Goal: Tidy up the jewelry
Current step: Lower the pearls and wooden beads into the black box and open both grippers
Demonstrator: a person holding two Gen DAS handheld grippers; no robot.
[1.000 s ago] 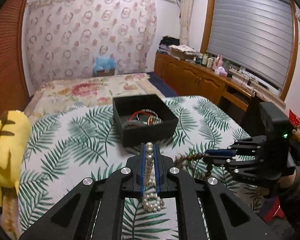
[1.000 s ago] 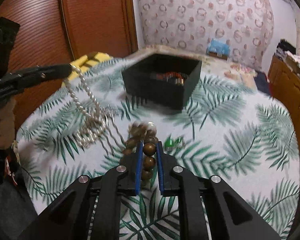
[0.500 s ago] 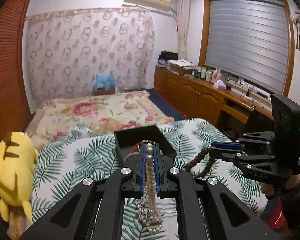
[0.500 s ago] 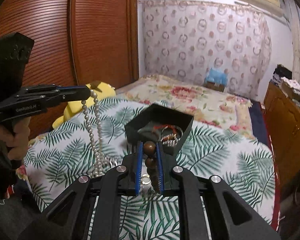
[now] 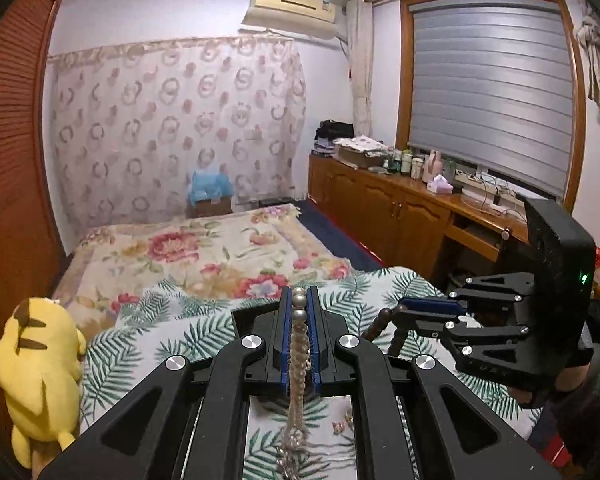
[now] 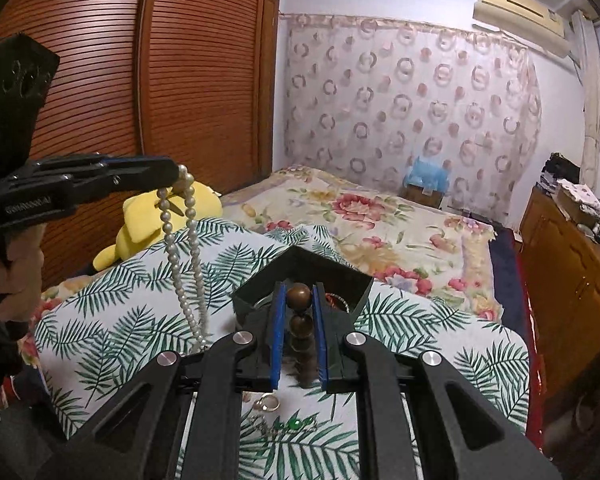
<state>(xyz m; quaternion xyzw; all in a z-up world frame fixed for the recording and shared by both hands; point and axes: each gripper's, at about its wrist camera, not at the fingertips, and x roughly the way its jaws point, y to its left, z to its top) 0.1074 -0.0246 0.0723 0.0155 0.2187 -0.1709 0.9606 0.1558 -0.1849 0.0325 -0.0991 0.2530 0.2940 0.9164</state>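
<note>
My left gripper (image 5: 299, 294) is shut on a white pearl necklace (image 5: 298, 344) that hangs down between its blue pads; in the right wrist view the same left gripper (image 6: 176, 174) holds the pearl necklace (image 6: 186, 264) dangling over the palm-leaf cloth. My right gripper (image 6: 299, 290) is shut on a brown wooden bead bracelet (image 6: 299, 298), and from the left wrist view the right gripper (image 5: 400, 312) carries the bead bracelet (image 5: 384, 326) hanging below its tips. The black jewelry box (image 6: 300, 266) sits just beyond the right gripper, with bangles inside.
A ring (image 6: 269, 403) and a green-stone piece (image 6: 294, 424) lie on the leaf-print cloth (image 6: 440, 320) below the right gripper. A yellow plush toy (image 5: 40, 364) sits at the bed's left edge. Wooden cabinets (image 5: 384, 208) line the right side; a slatted wardrobe (image 6: 140, 80) stands left.
Both grippers have risen from the cloth, lifting the pearl necklace and the bead bracelet with them. The black box now sits lower in both views, largely behind the fingers.
</note>
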